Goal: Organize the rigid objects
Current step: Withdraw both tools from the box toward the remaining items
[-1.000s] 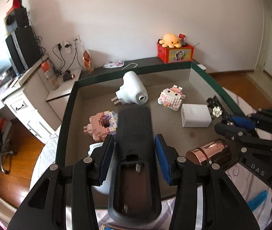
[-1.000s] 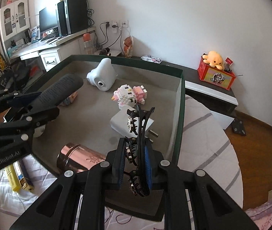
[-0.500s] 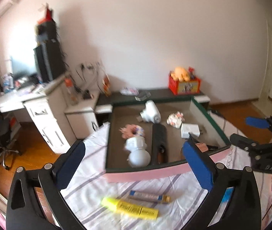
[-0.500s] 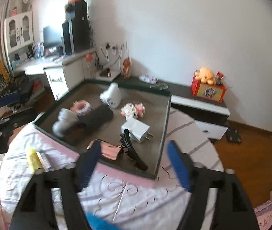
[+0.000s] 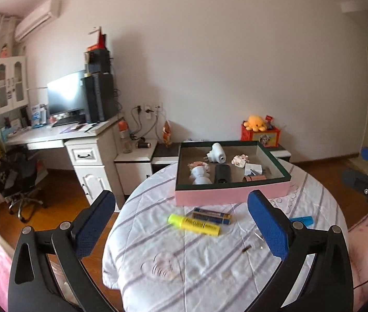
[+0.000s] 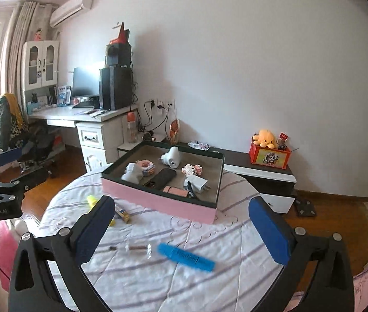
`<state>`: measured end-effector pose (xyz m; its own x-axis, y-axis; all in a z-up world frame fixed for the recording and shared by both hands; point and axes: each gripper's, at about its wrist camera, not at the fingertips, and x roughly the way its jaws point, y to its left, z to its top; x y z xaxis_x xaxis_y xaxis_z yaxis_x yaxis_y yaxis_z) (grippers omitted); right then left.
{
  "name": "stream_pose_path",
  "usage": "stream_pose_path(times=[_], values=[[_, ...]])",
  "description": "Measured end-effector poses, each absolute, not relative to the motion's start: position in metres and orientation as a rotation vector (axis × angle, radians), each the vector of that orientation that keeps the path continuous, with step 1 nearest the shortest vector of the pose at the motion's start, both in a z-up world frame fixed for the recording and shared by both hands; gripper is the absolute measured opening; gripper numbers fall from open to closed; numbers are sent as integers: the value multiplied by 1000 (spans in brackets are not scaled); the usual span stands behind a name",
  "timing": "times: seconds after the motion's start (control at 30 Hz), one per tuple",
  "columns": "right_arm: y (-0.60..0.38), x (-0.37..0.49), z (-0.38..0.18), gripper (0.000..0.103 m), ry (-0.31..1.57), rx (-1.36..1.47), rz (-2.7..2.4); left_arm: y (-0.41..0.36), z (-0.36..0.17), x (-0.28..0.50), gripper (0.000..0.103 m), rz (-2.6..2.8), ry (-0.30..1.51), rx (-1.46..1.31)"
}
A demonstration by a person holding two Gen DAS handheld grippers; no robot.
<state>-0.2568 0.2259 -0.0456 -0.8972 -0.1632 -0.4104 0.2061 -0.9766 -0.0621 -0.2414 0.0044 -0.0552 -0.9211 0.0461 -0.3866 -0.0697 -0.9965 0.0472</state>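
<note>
Nearest the cameras, both tongs are released and carry nothing: the left tongs (image 5: 181,221) and the right tongs (image 6: 181,227) each hang above the round tabletop covered in a white striped cloth (image 5: 209,267), blue pads spread wide. This wide, raised stance suits a survey of what is left to sort.

Loose items lie on the cloth in front of the box. A yellow highlighter marker (image 5: 193,224) and a blue-and-gold battery pack (image 5: 211,215) rest just beside each other. A blue highlighter marker (image 6: 185,256) lies apart, nearer the right tongs, next to a thin clear-capped stick (image 6: 132,247). These probably await collection.

Farther off, the pink-sided tray with a dark green rim (image 6: 158,199) already holds sorted pieces: a black remote control (image 6: 161,178), a white plug-in device (image 6: 172,157), a white charger block (image 6: 195,182), a copper metal cylinder (image 6: 174,190) and block-built toys, spaced apart on the grey liner.

View differences: the left wrist camera shows the yellow marker whole and the blue one only at the frame's right; the right wrist camera shows the blue marker fully, while its left pad hides most of the yellow marker.
</note>
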Motion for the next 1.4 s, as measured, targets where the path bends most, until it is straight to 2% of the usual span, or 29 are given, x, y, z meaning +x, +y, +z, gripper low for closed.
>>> stream_pose_path(times=[0.3, 0.6, 1.4], values=[[216, -195, -53, 103, 67, 551, -2923, -6, -55, -188, 103, 3016, 71, -582], [216, -169, -51, 103, 96, 560, -2937, -7, -52, -160, 103, 3000, 110, -537], [228, -187, -73, 103, 66, 682, -2930, 5, -84, -187, 103, 2963, 180, -709]])
